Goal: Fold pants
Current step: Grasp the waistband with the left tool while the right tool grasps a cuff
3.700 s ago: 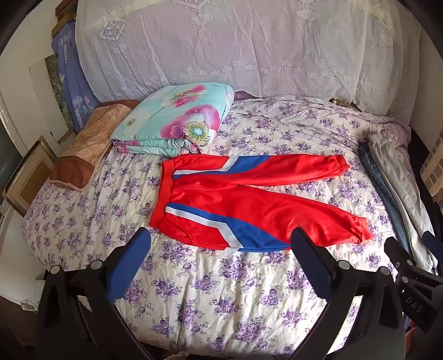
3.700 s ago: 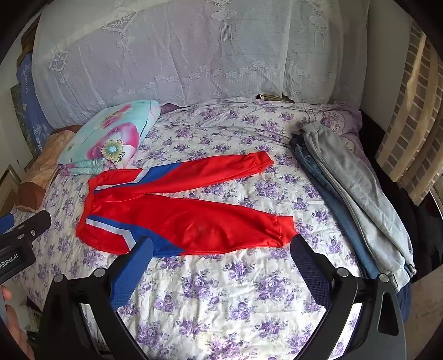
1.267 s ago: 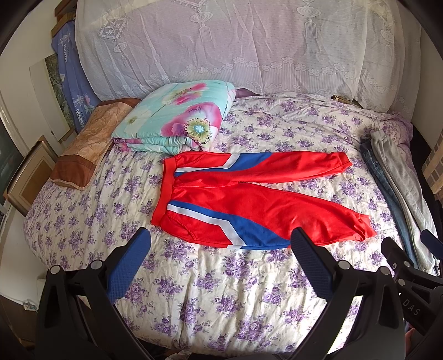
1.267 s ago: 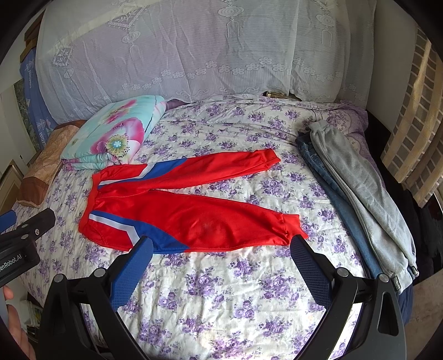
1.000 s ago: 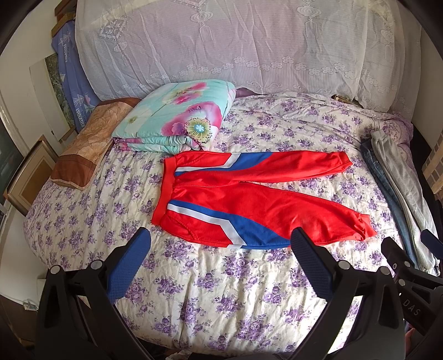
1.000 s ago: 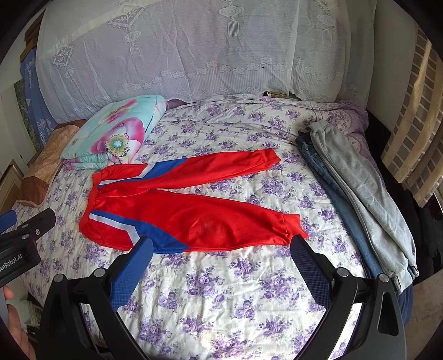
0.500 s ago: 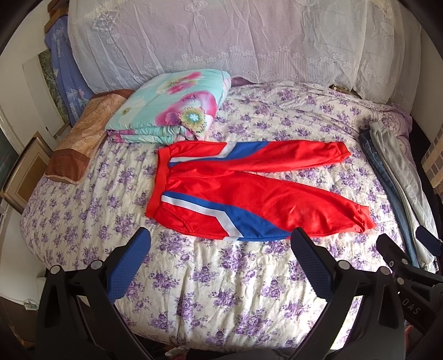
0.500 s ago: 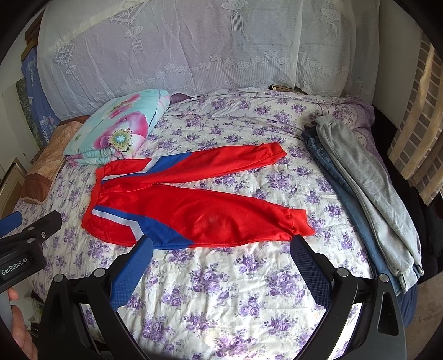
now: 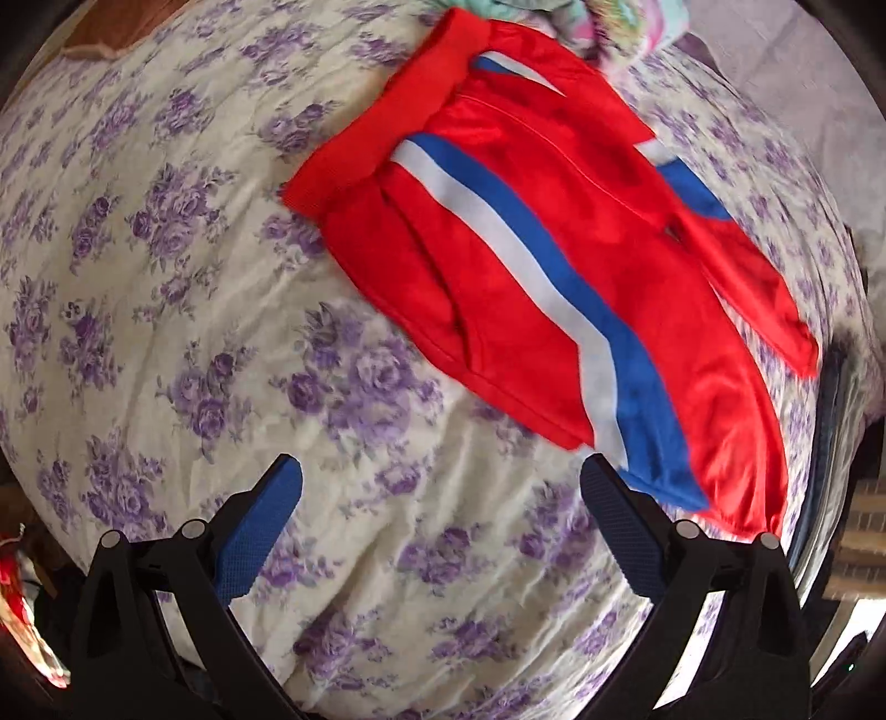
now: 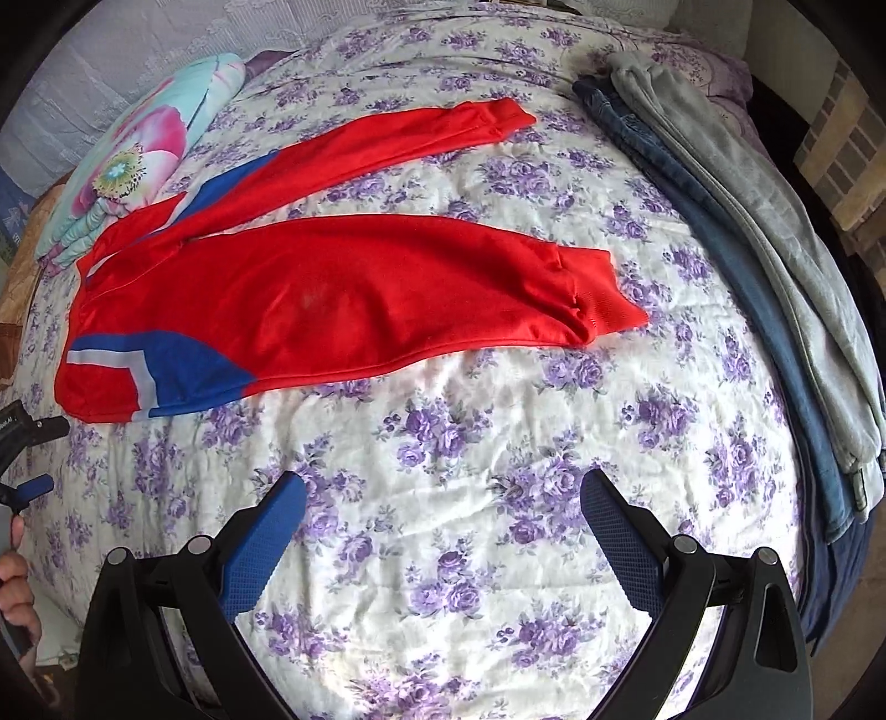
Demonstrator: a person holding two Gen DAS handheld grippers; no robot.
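Left wrist view: the left gripper (image 9: 440, 484) hangs with its blue fingers (image 9: 260, 529) spread wide and nothing between them, above bare floral bedsheet (image 9: 166, 343) at the bottom of the frame. The red pants (image 9: 554, 243) lie flat across the upper right, waistband toward the upper centre, white and blue stripe running down to the hem edge just beside the right-hand finger. Open sheet fills the whole left half. A brown cloth (image 9: 105, 33) shows at the upper left corner.

Right wrist view: the right gripper (image 10: 443, 498) is likewise spread and empty over clear sheet at bottom centre. Here both pant legs show in full, cuffs pointing right, with a gap between them. Only this view shows the grey and denim garments (image 10: 764, 249) along the right edge, the floral pillow (image 10: 138, 149) at upper left, and the other gripper's tip with a hand (image 10: 16, 587) at the left edge.
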